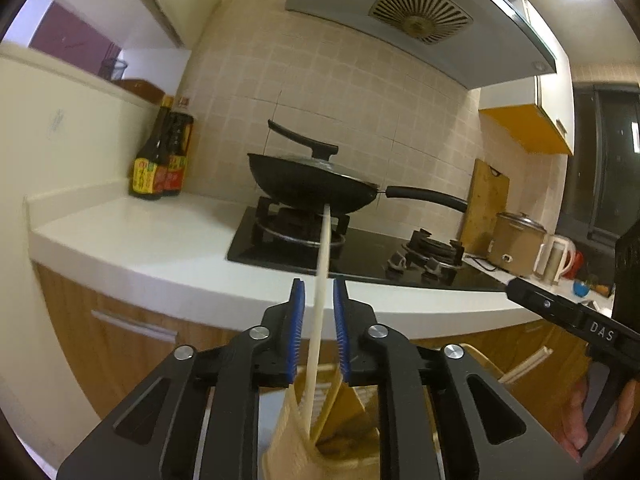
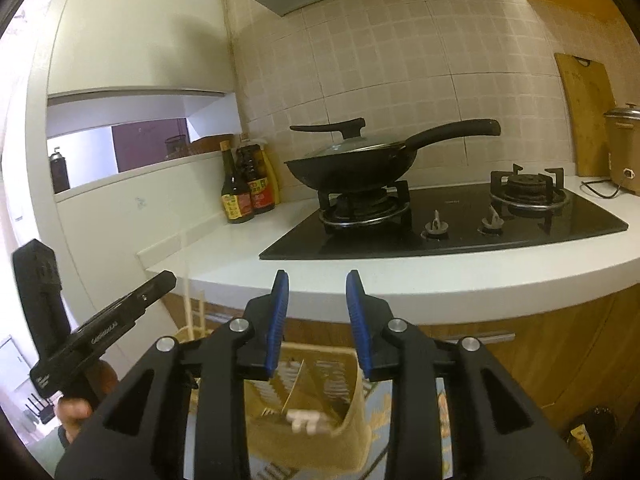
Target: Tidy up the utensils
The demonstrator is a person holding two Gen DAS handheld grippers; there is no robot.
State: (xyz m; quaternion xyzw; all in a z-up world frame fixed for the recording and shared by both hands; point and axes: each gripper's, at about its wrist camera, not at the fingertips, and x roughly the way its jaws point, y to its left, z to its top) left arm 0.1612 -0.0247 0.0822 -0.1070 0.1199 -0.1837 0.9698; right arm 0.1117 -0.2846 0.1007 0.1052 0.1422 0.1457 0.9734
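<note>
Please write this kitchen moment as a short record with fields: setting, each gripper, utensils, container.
setting: white counter with a black gas hob; lidded wok on its left burner
left gripper: open, pale chopstick stands between the pads, untouched
right gripper: open, nothing between the pads
container: beige slotted holder below both grippers
utensils: chopstick's lower end is inside the holder

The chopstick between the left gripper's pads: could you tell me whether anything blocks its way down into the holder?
Nothing visible does. The chopstick stands between the left gripper pads, its lower end already inside the beige slatted holder.
</note>
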